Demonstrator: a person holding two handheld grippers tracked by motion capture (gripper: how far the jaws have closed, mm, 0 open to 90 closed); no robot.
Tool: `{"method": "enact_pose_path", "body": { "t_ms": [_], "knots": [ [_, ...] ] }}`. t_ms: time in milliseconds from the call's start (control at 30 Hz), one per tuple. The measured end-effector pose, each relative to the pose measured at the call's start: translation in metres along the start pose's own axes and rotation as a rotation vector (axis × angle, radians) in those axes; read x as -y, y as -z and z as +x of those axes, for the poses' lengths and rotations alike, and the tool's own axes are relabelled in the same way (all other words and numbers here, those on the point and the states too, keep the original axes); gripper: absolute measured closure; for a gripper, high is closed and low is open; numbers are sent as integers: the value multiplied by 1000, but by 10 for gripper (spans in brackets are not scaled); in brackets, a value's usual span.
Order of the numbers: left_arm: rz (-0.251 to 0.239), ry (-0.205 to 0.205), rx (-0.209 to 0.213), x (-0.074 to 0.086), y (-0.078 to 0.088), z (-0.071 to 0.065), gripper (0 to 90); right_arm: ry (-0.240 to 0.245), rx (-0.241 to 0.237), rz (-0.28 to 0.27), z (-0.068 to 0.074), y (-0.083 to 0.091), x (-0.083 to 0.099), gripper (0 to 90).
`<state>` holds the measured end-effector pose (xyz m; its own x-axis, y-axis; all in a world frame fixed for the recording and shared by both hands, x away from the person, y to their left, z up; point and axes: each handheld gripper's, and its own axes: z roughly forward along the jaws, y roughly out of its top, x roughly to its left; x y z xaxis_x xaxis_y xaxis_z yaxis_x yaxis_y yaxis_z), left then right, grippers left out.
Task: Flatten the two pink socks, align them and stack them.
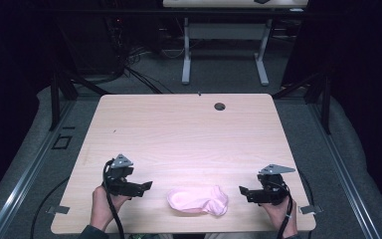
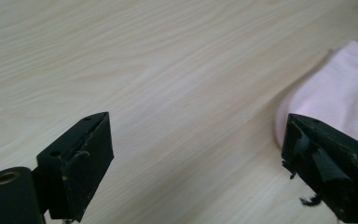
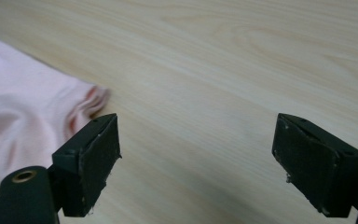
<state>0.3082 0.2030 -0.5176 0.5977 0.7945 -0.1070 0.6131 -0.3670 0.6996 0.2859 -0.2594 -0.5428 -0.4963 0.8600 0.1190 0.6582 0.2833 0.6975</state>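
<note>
Pink sock (image 1: 198, 201) near table (image 1: 179, 129) front edge; claws apart, flanking.

Pink sock (image 1: 198, 201): soft matt knit cloth; table (image 1: 179, 129): smooth pale wood-grain top w/ slight sheen.

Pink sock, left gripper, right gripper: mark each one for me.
pink sock (image 1: 198, 200), high view, middle of the folded fabric
left gripper (image 1: 148, 186), high view, between its open jaw tips
right gripper (image 1: 242, 191), high view, between its open jaw tips
</note>
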Motion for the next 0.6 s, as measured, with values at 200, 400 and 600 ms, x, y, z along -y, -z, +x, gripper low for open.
{"method": "enact_pose_path", "body": {
  "t_ms": [200,400,600],
  "knots": [
    [-2,58,-163,30,-1,24,18,-57,119,-32,-27,0,15,40],
    [-11,132,-240,56,-8,45,0,-96,225,11,-52,-9,33,0],
    [-34,141,-290,67,-10,50,0,-92,249,-1,-56,-15,40,0]
  ]
}}
